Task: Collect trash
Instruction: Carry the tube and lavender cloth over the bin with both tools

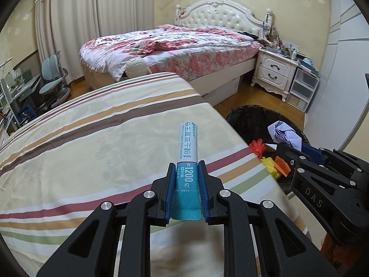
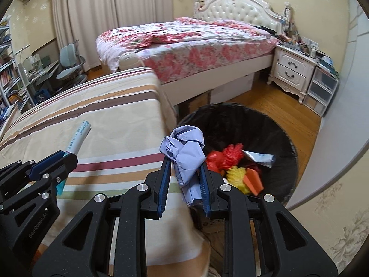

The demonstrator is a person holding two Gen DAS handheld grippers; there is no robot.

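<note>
Now both loads are on the carrying step: left gripper (image 1: 186, 175) jaws clamp the powder sachet (image 1: 187, 147), right gripper (image 2: 184, 173) jaws pinch crumpled lilac paper (image 2: 184, 152), and next each must reach over the black-lined bin (image 2: 283, 124) and release.

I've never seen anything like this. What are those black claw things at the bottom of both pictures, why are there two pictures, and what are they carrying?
Those claws are two hand-held grippers, one in each of a person's hands; there is no robot arm. Each carries a wide-angle camera looking along its own two fingers, so you get one picture per gripper.

In the left wrist view, the left gripper is shut on a teal and white powder sachet, above a striped bed cover.

In the right wrist view, the right gripper is shut on a crumpled lilac paper, at the near edge of a black-lined trash bin. Inside the bin lie red and yellow fluffy bits, an orange block and a silvery wrapper. Each gripper also shows at the edge of the other's picture.
</note>
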